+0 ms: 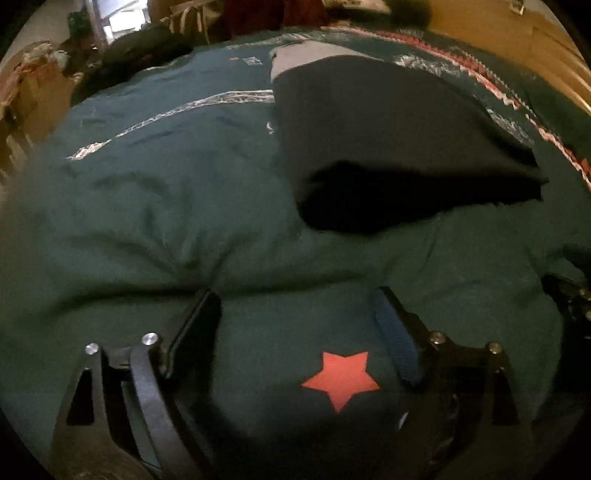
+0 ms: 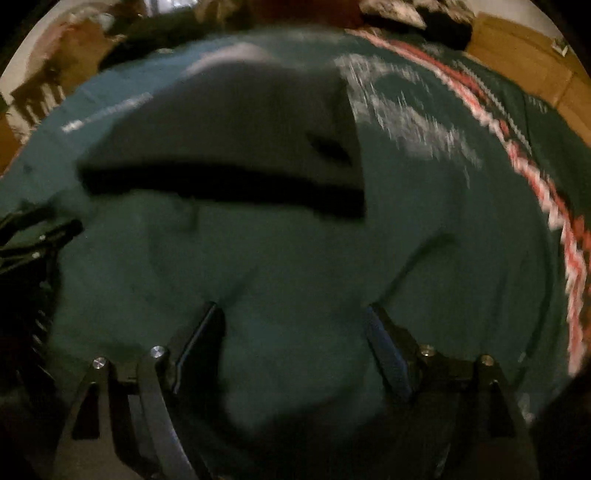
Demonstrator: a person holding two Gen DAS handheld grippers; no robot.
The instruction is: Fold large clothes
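Note:
A dark navy garment lies folded on a teal bedspread, with a pale grey part at its far end. It also shows in the right wrist view, blurred. My left gripper is open, its fingers spread just above the spread, short of the garment's near edge. A red star on dark cloth lies between its fingers. My right gripper is open and empty over the spread, short of the garment. The right gripper shows at the left view's right edge; the left gripper shows at the right view's left edge.
The bedspread has white stitched lines and a red and white patterned border on the right. A tan wooden surface lies beyond the border. Cluttered furniture and dark clothes stand at the far left.

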